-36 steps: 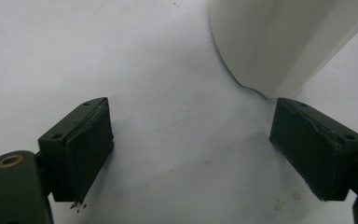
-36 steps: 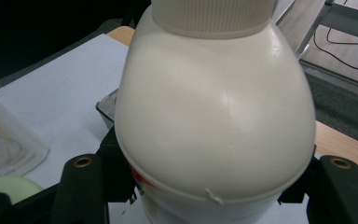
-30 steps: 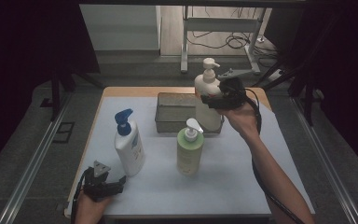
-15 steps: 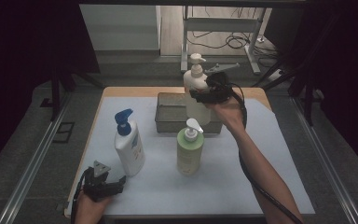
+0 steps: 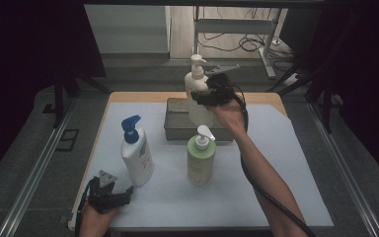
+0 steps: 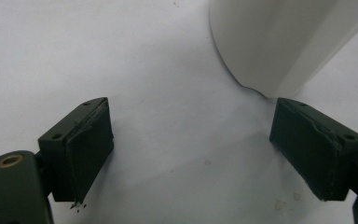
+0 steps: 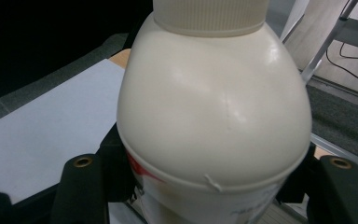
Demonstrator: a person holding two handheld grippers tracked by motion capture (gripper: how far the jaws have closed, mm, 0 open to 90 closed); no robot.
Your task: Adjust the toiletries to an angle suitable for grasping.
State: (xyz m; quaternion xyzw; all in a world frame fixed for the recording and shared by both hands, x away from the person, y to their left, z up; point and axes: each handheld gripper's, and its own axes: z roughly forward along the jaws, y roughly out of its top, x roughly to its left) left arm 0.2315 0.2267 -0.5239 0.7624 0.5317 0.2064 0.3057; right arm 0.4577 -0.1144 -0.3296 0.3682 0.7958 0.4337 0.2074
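Observation:
A cream pump bottle [image 5: 196, 81] hangs upright over the grey tray [image 5: 175, 129] at the back of the table, with my right gripper [image 5: 201, 97] shut on its body from the right. In the right gripper view, the bottle [image 7: 214, 112] sits between the jaws of the right gripper [image 7: 209, 186]. My left gripper [image 5: 123, 194] rests open on the white mat at the front left, nothing between its jaws. Just beyond the left gripper [image 6: 191, 154] stands the base of a white bottle [image 6: 279, 42]. That white bottle [image 5: 137, 158] has a blue pump.
A green pump bottle [image 5: 201, 160] stands mid-table in front of the tray. The white mat [image 5: 286, 187] has bare room on the right. Dark curtains flank the table, and a metal stand with cables [image 5: 237, 29] is behind it.
My right gripper has carried the cream bottle leftward, from the tray's right end to over its middle, and slightly lower. The left gripper has not moved.

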